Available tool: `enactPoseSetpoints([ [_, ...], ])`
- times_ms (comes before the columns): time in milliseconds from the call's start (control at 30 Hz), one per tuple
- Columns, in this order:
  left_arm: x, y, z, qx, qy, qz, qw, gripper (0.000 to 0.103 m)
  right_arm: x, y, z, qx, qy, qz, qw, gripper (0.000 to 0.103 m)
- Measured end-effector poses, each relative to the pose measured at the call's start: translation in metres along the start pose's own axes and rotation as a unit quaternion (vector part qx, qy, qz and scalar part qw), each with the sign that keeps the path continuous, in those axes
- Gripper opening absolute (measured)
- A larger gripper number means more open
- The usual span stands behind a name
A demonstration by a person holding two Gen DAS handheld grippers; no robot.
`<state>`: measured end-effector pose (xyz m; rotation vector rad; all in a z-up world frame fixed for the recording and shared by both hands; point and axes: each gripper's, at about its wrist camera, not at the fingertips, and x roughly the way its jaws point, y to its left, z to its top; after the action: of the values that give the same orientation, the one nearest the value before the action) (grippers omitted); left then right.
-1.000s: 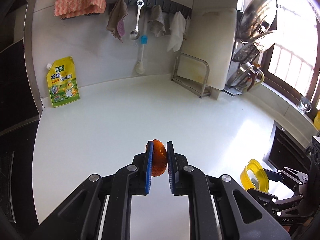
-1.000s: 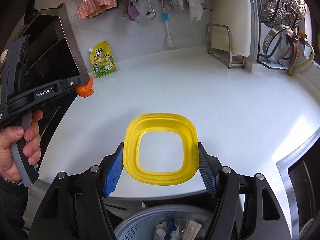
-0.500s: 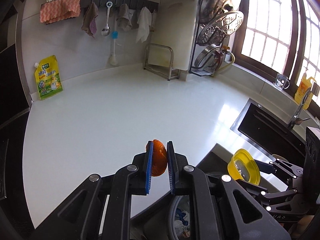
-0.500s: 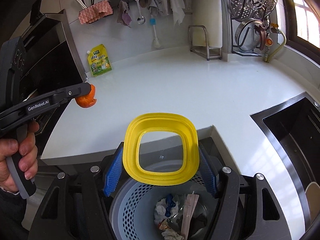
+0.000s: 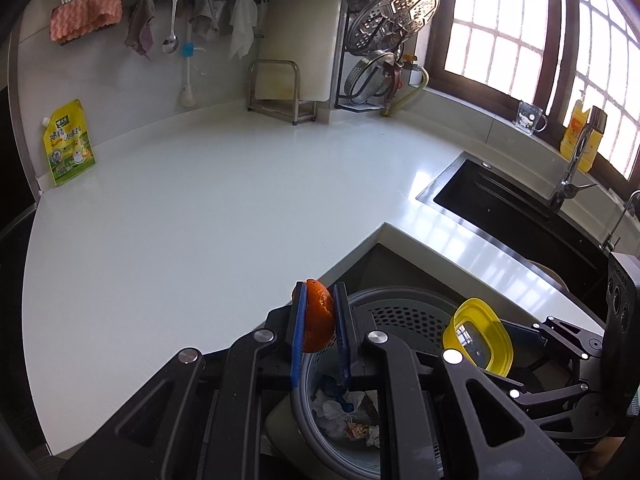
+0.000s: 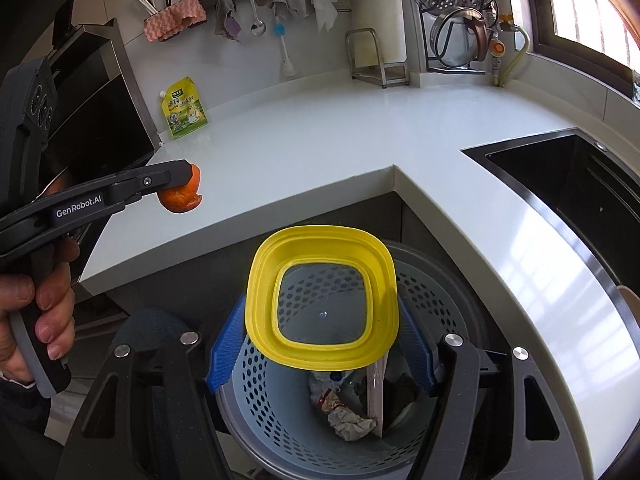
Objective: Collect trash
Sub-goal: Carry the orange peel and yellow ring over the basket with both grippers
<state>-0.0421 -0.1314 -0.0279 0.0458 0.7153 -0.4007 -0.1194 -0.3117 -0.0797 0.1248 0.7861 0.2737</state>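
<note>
My left gripper (image 5: 319, 330) is shut on a piece of orange peel (image 5: 317, 322), held over the counter's front edge just left of the bin. The same orange peel (image 6: 182, 196) shows in the right wrist view at the tip of the left gripper (image 6: 176, 178), gripped by a hand. My right gripper (image 6: 322, 344) is shut on a yellow-rimmed clear plastic container (image 6: 322, 300), its blue pads against both sides, directly above the grey-blue perforated trash bin (image 6: 256, 400). Crumpled paper and wrappers (image 6: 352, 420) lie inside the trash bin (image 5: 404, 312). The yellow container (image 5: 478, 336) hangs over it at right.
The white L-shaped countertop (image 5: 180, 208) wraps around the bin's alcove. A yellow-green pouch (image 5: 68, 142) leans on the back wall. A black sink (image 5: 520, 208) with a faucet sits at right. A cutting board rack (image 5: 280, 88) and a steamer rack (image 5: 384, 40) stand at the back.
Both grippers have drawn back off the counter and sunk lower, still holding the peel and the container. The bin, barely seen a second ago, now lies right under them.
</note>
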Motion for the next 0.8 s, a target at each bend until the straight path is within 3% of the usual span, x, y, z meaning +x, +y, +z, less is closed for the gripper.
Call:
enactPoseSetpoints([
  [800, 0.016, -0.025, -0.023, 0.023, 0.03, -0.015, 0.9992, 0.014, 0.011, -0.015, -0.035, 0.023, 0.024, -0.007, 0.999, 0.067],
])
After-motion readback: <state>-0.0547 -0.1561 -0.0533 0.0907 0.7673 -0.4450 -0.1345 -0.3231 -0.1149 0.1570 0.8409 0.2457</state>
